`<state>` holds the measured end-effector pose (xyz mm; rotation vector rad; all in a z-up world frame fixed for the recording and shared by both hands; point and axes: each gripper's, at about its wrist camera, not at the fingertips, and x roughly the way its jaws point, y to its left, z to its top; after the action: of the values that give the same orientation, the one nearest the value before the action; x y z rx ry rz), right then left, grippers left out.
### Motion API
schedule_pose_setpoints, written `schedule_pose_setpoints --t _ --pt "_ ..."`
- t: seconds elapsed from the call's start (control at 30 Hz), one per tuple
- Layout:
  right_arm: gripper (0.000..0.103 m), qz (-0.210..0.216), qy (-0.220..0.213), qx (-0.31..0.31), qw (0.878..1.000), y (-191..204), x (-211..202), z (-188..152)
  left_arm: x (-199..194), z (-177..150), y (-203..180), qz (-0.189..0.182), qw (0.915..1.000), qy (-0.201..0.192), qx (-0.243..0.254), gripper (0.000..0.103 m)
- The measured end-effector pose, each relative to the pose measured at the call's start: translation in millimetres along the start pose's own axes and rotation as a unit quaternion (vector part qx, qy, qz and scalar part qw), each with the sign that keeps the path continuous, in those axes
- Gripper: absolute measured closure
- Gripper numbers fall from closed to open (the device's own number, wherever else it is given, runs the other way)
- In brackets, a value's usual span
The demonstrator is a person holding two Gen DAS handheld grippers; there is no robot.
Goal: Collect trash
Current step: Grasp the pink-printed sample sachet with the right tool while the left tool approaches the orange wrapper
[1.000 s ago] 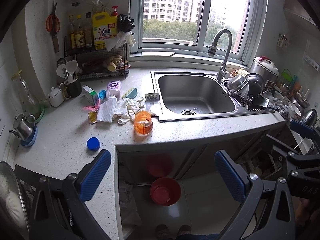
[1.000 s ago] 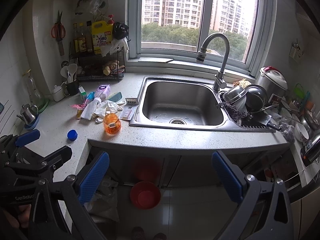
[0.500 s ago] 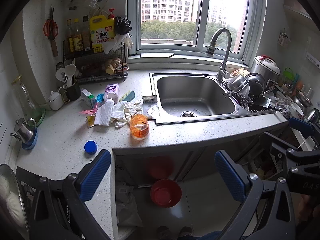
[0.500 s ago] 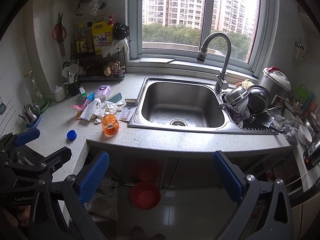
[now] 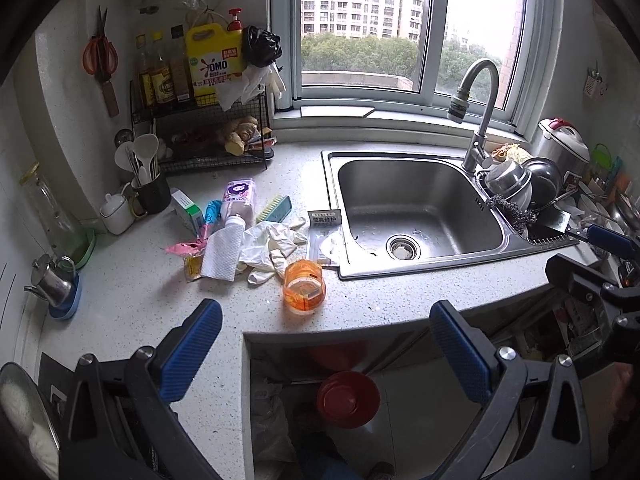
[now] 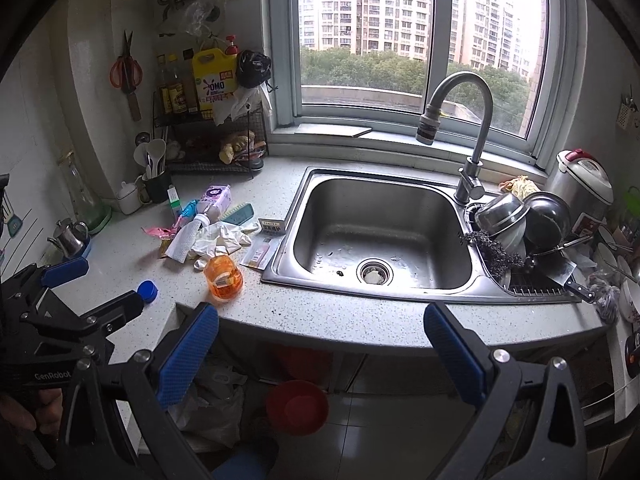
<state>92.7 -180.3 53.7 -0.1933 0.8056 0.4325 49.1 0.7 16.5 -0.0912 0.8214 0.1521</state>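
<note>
Left wrist view:
left tool [image 5: 326, 346]: jaws wide apart, gripping nothing, above the table [image 5: 132, 300] edge.
orange jar [image 5: 304, 286]: just ahead, between the fingers.
gloves [image 5: 268, 246]: beyond the jar, beside the paper towel [image 5: 222, 254].

Right wrist view:
right tool [image 6: 320, 350]: spread wide, empty.
orange jar [image 6: 223, 273]: ahead-left.
blue cap [image 6: 147, 280]: further left.
sink [image 6: 380, 232]: straight ahead.

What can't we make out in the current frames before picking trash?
- Blue cap: left wrist view, hidden behind the left gripper.
- Sachet print: both views, too small to read.
- Bag under the counter: right wrist view, contents hidden by the right gripper's left finger.
</note>
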Motion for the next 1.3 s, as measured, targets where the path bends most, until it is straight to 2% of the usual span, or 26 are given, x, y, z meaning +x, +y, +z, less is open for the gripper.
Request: schedule_pose_setpoints --t 0.13,0.23,0.43,0.6,0.83,0.9,0.97,1.03,1.23,1.3 --pt "0.0 0.013 -0.001 -0.008 1.0 6.0 37.4 26.5 36.0 29.0 32.7 -0.007 0.9999 0.01 -0.009 0.0" --pt "0.0 0.032 0.025 -0.008 0.999 10.0 73.1 46.8 70.2 48.9 57.7 -0.009 0.9994 0.028 -0.017 0.0" --pt "0.0 0.042 0.076 -0.034 0.996 28.0 152.2 79.3 141.8 79.9 93.5 -0.019 0.9969 0.076 -0.009 0.0" --pt "0.0 0.063 0.122 -0.048 0.989 43.2 211.2 92.1 194.7 91.8 111.3 -0.023 0.9935 0.111 -0.006 0.0" --pt "0.001 0.087 0.183 -0.066 0.977 54.3 294.2 96.4 250.1 91.8 121.4 -0.045 0.9864 0.158 0.01 0.0" --pt "0.012 0.091 0.204 -0.069 0.972 53.6 315.5 92.8 260.4 89.9 123.5 -0.05 0.9847 0.166 0.012 0.0" --pt "0.017 0.089 0.221 -0.075 0.968 52.1 333.1 88.9 264.7 89.7 124.7 -0.045 0.9852 0.165 0.013 0.0" --pt "0.03 0.082 0.235 -0.084 0.965 50.1 344.9 85.8 267.4 90.4 124.5 -0.05 0.9851 0.164 0.018 0.0" --pt "0.04 0.112 0.242 -0.087 0.96 46.0 345.5 85.8 279.2 91.3 126.4 -0.063 0.9835 0.169 0.019 0.0" --pt "0.047 0.112 0.243 -0.094 0.959 46.6 341.6 84.9 280.8 89.3 127.8 -0.066 0.9828 0.171 0.016 0.0"
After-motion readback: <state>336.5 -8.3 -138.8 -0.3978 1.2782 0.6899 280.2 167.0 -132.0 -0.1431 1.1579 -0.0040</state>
